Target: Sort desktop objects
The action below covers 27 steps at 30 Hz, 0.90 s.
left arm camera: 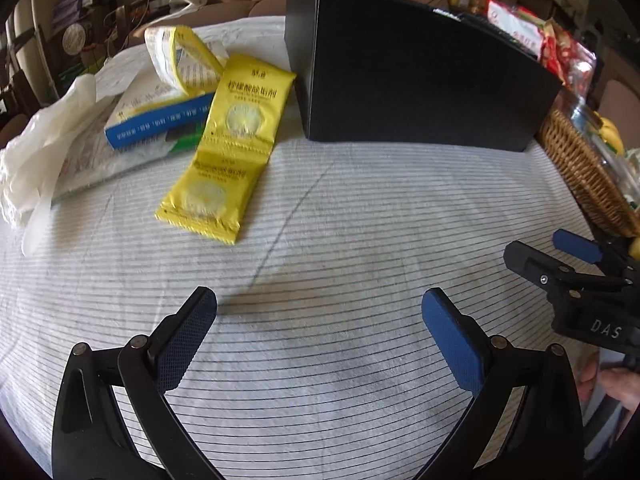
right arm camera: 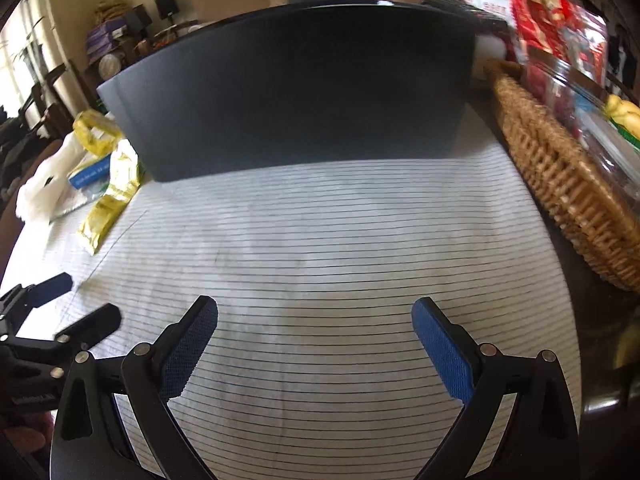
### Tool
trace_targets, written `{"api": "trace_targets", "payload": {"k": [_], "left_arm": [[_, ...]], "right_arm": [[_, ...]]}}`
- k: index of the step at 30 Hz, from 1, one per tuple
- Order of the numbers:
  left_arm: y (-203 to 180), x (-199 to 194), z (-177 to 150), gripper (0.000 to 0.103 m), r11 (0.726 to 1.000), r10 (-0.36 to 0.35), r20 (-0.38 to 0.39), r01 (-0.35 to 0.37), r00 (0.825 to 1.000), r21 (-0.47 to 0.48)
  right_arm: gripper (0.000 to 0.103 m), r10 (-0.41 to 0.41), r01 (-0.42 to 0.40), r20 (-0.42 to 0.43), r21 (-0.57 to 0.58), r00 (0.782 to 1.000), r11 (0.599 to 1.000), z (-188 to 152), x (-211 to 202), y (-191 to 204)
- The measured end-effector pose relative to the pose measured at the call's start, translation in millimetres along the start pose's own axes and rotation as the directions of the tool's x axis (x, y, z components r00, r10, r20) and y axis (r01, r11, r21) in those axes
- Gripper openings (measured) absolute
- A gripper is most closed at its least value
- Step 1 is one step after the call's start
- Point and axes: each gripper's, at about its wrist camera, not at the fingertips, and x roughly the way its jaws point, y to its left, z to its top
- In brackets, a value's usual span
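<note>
A strip of yellow sachets (left arm camera: 224, 152) lies on the striped cloth (left arm camera: 340, 220), left of a tall black box (left arm camera: 416, 80). Behind it sit a blue-and-white carton (left arm camera: 156, 116), a curled yellow-edged wrapper (left arm camera: 180, 56) and a white plastic bag (left arm camera: 44, 148). My left gripper (left arm camera: 320, 312) hovers open above bare cloth, well short of the sachets. My right gripper (right arm camera: 314, 320) is open too, with nothing between its fingers, facing the black box (right arm camera: 304, 88). The yellow sachets (right arm camera: 108, 204) lie to its far left. Each gripper shows at the edge of the other's view.
A wicker basket (left arm camera: 580, 172) full of packets and bananas stands at the right table edge, also seen as the basket (right arm camera: 560, 168) right of the black box. Sofa cushions and cluttered shelves lie beyond the table. A hand (left arm camera: 612, 384) holds the right gripper.
</note>
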Motion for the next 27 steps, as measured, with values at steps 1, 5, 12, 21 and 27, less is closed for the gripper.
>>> {"api": "trace_targets", "payload": {"k": [1, 5, 12, 21, 27], "left_arm": [[-1, 0, -1, 0.103, 1.000, 0.010, 0.007, -0.010, 1.000, 0.006], [-5, 2, -2, 0.103, 0.999, 0.031, 0.025, -0.031, 0.999, 0.018], [-11, 6, 1, 0.103, 0.997, 0.077, 0.030, -0.077, 0.997, 0.001], [-9, 3, 0, 0.103, 0.996, 0.091, 0.030, -0.090, 0.995, -0.025], [-8, 0, -3, 0.103, 0.996, 0.090, 0.030, -0.089, 0.995, -0.025]], "right_arm": [[0.101, 0.001, -0.001, -0.001, -0.014, 1.000, 1.000, 0, 0, 3], [0.103, -0.049, 0.049, 0.004, -0.114, 0.999, 0.992, -7, 5, 11], [0.103, -0.053, 0.053, 0.001, -0.102, 0.999, 0.993, -6, 1, 6], [0.103, -0.070, 0.070, 0.002, -0.075, 0.998, 0.995, -6, -5, -3], [0.103, -0.075, 0.075, 0.002, -0.071, 0.997, 0.995, -6, -10, -8]]}}
